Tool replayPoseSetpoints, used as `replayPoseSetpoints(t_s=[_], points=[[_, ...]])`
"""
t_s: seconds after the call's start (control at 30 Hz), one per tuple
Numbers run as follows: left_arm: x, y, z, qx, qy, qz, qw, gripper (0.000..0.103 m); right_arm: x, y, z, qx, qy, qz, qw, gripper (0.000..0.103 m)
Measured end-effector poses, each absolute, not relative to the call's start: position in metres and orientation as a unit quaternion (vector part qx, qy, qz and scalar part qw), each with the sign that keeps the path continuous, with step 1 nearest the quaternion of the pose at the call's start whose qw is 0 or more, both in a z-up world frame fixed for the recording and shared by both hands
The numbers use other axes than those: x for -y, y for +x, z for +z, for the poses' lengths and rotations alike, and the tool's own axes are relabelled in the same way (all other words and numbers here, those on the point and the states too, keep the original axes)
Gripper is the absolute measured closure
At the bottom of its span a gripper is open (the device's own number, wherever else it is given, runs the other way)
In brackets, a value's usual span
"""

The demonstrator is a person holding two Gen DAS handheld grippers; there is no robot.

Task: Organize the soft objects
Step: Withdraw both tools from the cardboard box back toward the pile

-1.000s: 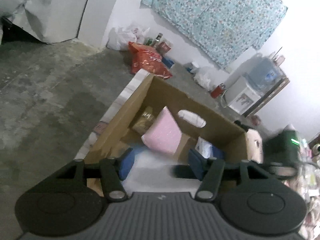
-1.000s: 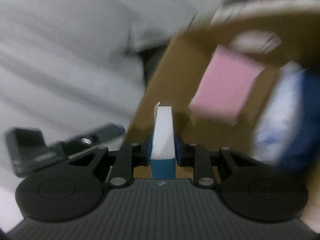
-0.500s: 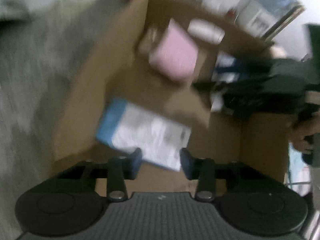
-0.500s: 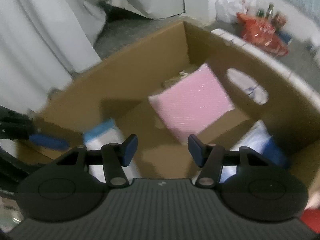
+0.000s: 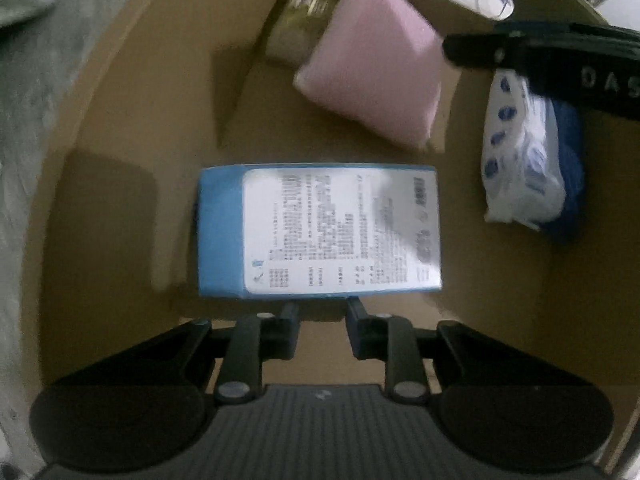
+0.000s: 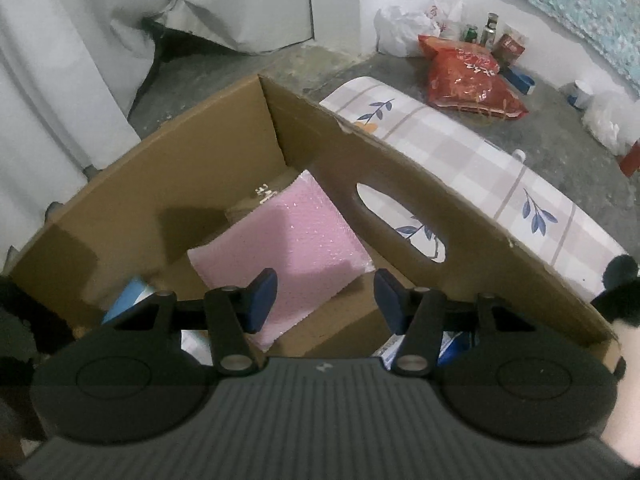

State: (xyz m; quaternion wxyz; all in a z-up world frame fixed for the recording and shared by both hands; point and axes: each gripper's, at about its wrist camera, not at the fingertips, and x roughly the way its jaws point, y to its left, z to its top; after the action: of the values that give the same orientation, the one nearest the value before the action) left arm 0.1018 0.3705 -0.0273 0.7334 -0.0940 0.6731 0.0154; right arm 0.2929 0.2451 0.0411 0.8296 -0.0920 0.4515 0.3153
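Note:
I look straight down into a cardboard box (image 5: 120,120) in the left wrist view. A blue-and-white printed pack (image 5: 320,232) lies flat on its floor. My left gripper (image 5: 322,320) hovers at the pack's near edge, its jaws closing to a narrow gap that shows only cardboard. A pink bubble-wrap pack (image 5: 376,72) leans at the far side, and a white-and-blue patterned bag (image 5: 520,160) lies at the right. My right gripper (image 6: 325,300) hangs over the box (image 6: 208,152), jaws wide but closing slightly, with nothing between them. The pink pack (image 6: 288,240) lies beyond its tips.
A beige packet (image 5: 300,24) sits behind the pink pack. Past the box's far wall with its handle hole (image 6: 400,220) lies a checked, leaf-print mattress (image 6: 480,148). On the concrete floor are a red bag (image 6: 468,76) and bottles. A black-and-white plush (image 6: 620,292) shows at the right edge.
My right gripper let go of the blue-and-white pack and opened; the pack now lies on the box floor. My left gripper tipped down into the box and narrowed its jaws.

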Motion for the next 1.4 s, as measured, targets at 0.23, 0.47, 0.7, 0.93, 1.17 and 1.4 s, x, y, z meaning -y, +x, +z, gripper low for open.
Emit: replayPoseSetpoints(t_s=[0.23,0.47,0.7,0.93,1.17,1.4], points=[[-0.363,0.105,-0.002,-0.641,-0.017,0.010,0.768,0.047,-0.236,0.298,0.043,-0.435,-0.066,0.297,0.847,0.050],[-0.355,0.114,0.046,-0.499,0.010,0.013,0.867,0.016,-0.208,0.304,0.058,-0.420,-0.026,0.278,0.864,0.050],[-0.345,0.153,0.010,-0.486,-0.013,0.009,0.874,0.098,-0.191,0.302,0.057,-0.422,-0.014,0.282,0.862,0.050],[-0.345,0.161,-0.007,-0.512,-0.071,-0.026,0.856,0.094,-0.186,0.299,0.055,-0.421,-0.005,0.289,0.860,0.050],[-0.339,0.141,0.022,-0.532,-0.034,-0.005,0.846,0.056,-0.178,0.293,0.056,-0.411,0.007,0.294,0.863,0.050],[-0.337,0.087,0.019,-0.595,-0.004,-0.001,0.804,0.055,-0.172,0.272,0.066,-0.394,0.029,0.315,0.863,0.050]])
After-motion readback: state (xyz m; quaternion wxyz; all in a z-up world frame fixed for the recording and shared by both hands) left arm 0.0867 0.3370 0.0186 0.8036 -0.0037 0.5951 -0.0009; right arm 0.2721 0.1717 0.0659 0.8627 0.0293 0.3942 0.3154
